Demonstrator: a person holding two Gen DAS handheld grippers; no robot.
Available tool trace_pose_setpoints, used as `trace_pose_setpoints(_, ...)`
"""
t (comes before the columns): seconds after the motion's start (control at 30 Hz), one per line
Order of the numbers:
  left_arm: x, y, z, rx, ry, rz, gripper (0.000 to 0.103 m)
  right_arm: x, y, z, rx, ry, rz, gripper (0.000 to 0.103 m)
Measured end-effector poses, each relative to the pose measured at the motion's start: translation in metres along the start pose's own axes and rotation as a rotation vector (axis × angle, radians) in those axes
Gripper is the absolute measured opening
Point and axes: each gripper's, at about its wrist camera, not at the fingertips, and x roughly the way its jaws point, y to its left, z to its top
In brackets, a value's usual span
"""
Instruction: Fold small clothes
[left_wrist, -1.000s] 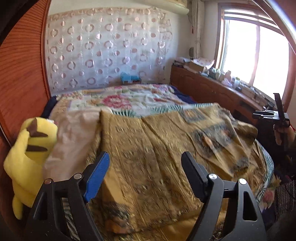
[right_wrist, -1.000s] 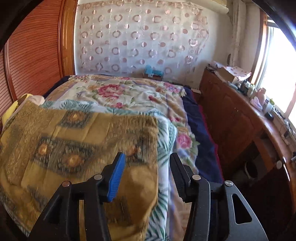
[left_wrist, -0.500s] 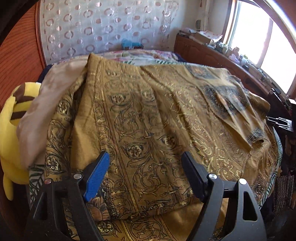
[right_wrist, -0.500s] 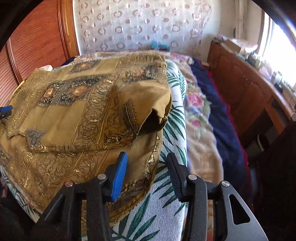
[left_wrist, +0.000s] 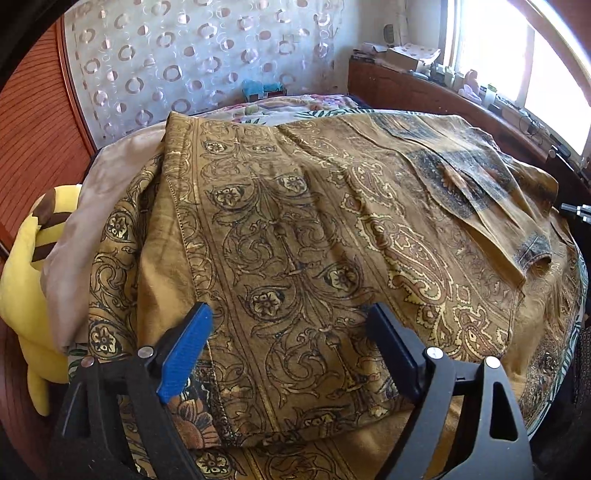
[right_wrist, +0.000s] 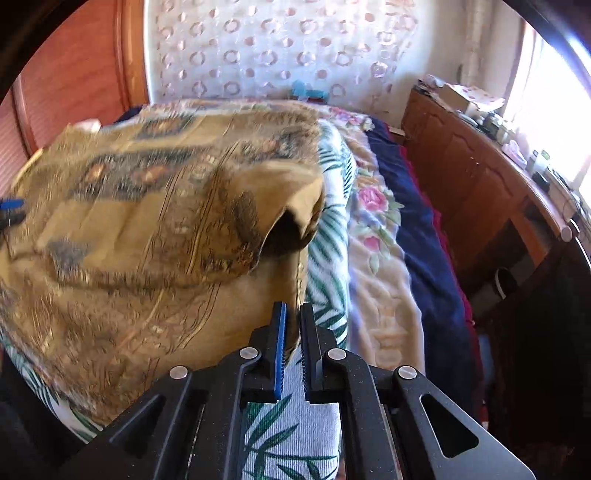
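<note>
While my right gripper (right_wrist: 291, 332) is closing on the garment's (left_wrist: 295, 240) edge at 12 o'clock, my left gripper (left_wrist: 291, 347) is opening over it, holding nothing; folding looks barely begun.

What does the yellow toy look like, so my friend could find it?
Start at the bed with the gold patterned shirt spread on top. Look to its left edge, beside the reddish wooden panel. The plush toy slumps there next to a beige cloth; it is the only bright yellow thing, with brown stripes.
</note>
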Motion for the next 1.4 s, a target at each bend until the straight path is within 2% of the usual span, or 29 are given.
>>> trace_pose_setpoints(0.07, 0.000, -0.002, -0.001, -0.001, 0.001, -0.002, 0.087, -0.006, -0.008, 0.005, 0.052, -0.044, -0.009, 0.025)
trace_pose_setpoints(0.1, 0.000, -0.002, -0.001, 0.000, 0.001, -0.001, 0.087, -0.006, -0.011, 0.008, 0.078, -0.061, -0.006, 0.041)
trace_pose_setpoints(0.13, 0.000, -0.001, 0.000, 0.001, 0.000, 0.001, 0.087, -0.006, -0.013, 0.011, 0.105, -0.079, 0.008, 0.051)
trace_pose_setpoints(0.2, 0.000, -0.001, -0.001, 0.000, 0.001, 0.000, 0.087, -0.005, -0.013, 0.021, 0.136, -0.112, 0.016, 0.053)
trace_pose_setpoints(0.33, 0.000, 0.000, 0.000, 0.001, 0.000, 0.000, 0.087, 0.017, -0.002, 0.036, 0.170, -0.092, 0.073, 0.053)
trace_pose_setpoints(0.43, 0.000, 0.000, 0.000, 0.000, 0.000, 0.000, 0.087, 0.036, 0.003, 0.045, 0.190, -0.055, 0.059, 0.052)
trace_pose_setpoints(0.47, 0.000, 0.000, 0.000, 0.000, 0.000, 0.000, 0.087, 0.038, 0.005, 0.047, 0.185, -0.055, 0.052, 0.047)
trace_pose_setpoints(0.5, 0.000, 0.000, -0.001, 0.000, 0.000, 0.000, 0.087, 0.039, 0.008, 0.048, 0.175, -0.052, 0.051, 0.031)
trace_pose_setpoints(0.53, 0.000, 0.000, 0.000, 0.000, 0.000, 0.000, 0.087, 0.042, 0.010, 0.048, 0.165, -0.049, 0.049, 0.022)
trace_pose_setpoints(0.6, 0.000, 0.000, 0.000, 0.000, 0.000, 0.000, 0.087, 0.045, 0.015, 0.049, 0.145, -0.053, 0.044, 0.017)
trace_pose_setpoints(0.7, 0.000, 0.000, 0.000, 0.001, -0.001, 0.001, 0.087, 0.050, 0.020, 0.049, 0.119, -0.048, 0.035, 0.016)
trace_pose_setpoints(0.87, -0.002, -0.004, 0.000, 0.002, 0.004, 0.017, 0.087, 0.050, 0.016, 0.048, 0.145, -0.029, 0.053, 0.016)
trace_pose_setpoints(0.93, -0.015, -0.002, -0.003, -0.013, -0.021, 0.015, 0.081, 0.050, 0.016, 0.049, 0.142, -0.029, 0.049, 0.016)
trace_pose_setpoints(1.0, -0.035, 0.004, -0.007, -0.057, -0.072, -0.024, 0.075, 0.051, 0.020, 0.050, 0.127, -0.027, 0.031, 0.016)
trace_pose_setpoints(1.03, -0.043, 0.008, -0.009, -0.079, -0.089, -0.040, 0.070, 0.052, 0.022, 0.051, 0.117, -0.026, 0.019, 0.016)
trace_pose_setpoints(1.07, -0.051, 0.012, -0.011, -0.098, -0.099, -0.050, 0.060, 0.052, 0.023, 0.051, 0.109, -0.026, 0.011, 0.016)
trace_pose_setpoints(1.17, -0.067, 0.018, -0.015, -0.119, -0.128, -0.013, 0.048, 0.052, 0.023, 0.052, 0.106, -0.026, 0.008, 0.016)
trace_pose_setpoints(1.23, -0.069, 0.024, -0.019, -0.134, -0.123, 0.003, 0.046, 0.052, 0.021, 0.051, 0.113, -0.027, 0.017, 0.016)
trace_pose_setpoints(1.4, -0.045, 0.035, -0.028, -0.158, -0.050, 0.050, 0.046, 0.052, 0.019, 0.050, 0.114, -0.029, 0.021, 0.016)
